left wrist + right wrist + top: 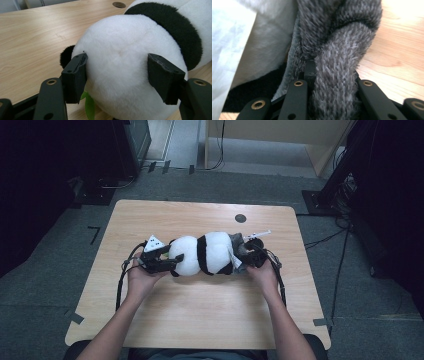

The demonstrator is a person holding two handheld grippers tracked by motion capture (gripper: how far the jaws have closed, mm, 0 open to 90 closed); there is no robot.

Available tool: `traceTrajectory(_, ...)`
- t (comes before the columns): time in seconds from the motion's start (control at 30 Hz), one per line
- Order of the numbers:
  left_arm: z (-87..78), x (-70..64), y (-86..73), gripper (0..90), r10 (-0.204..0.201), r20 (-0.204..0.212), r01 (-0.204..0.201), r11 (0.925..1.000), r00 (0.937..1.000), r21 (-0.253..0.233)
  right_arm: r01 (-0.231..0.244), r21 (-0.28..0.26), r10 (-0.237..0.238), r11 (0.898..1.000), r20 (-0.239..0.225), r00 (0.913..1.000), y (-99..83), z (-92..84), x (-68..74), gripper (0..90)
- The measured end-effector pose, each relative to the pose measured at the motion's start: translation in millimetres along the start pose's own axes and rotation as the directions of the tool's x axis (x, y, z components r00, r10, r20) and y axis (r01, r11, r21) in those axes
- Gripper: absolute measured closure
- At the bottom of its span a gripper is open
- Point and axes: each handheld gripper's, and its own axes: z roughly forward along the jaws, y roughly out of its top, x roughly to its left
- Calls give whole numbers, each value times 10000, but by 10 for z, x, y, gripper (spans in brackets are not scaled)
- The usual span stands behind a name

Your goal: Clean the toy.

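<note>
Left hand-held gripper (117, 75) squeezing the white round end of the plush panda (205, 252), pads pressing in on both sides. Right hand-held gripper (332, 85) pinching the grey knit fabric (342, 50) at the other end. Panda lying mid-desk (200, 320).

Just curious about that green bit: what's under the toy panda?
A green leaf pokes out beneath the panda, which lies on the wooden table. Where the leaf goes under is hidden by the plush body.
</note>
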Motion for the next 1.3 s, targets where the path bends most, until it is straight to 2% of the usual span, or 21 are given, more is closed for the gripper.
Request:
traceTrajectory(0.2, -7, 9, 2, 349, -47, 76, 47, 10000, 10000, -22, -309, -835, 314, 9960, 44, 9995, 33, -296, -89, 730)
traceTrajectory(0.37, -8, 13, 2, 348, -34, 82, 35, 10000, 10000, -39, -363, -1903, 356, 9811, -67, 9993, 105, -661, -111, 731)
traceTrajectory(0.43, -8, 17, 1, 344, -79, 120, 80, 10000, 9999, -40, -348, -2108, 323, 9769, -155, 9994, 143, -775, -62, 731)
traceTrajectory(0.53, -10, 16, 1, 344, -69, 124, 69, 10000, 9999, -36, -62, -2377, -12, 9713, -309, 9995, 203, -889, 56, 731)
traceTrajectory(0.63, -10, 9, 4, 346, -85, 104, 85, 9999, 9999, -60, 409, -2536, -540, 9664, -449, 9975, 261, -941, 237, 731)
traceTrajectory(0.77, -14, 10, 5, 349, -141, 134, 142, 9999, 9998, -73, 1068, -2607, -1292, 9595, -704, 9891, 331, -940, 513, 729)
traceTrajectory(0.93, -22, -4, 14, 357, -158, 99, 159, 9998, 9998, -116, 1670, -2463, -2004, 9547, -1174, 9727, 383, -832, 809, 728)
traceTrajectory(1.2, -28, -10, 5, 358, -169, 107, 170, 9998, 9998, -123, 2393, -2046, -2777, 9492, -1862, 9424, 438, -483, 1239, 718)
traceTrajectory(1.3, -35, -17, -7, 357, -152, 84, 153, 9998, 9998, -112, 2588, -1853, -2946, 9480, -2031, 9338, 442, -340, 1368, 724)
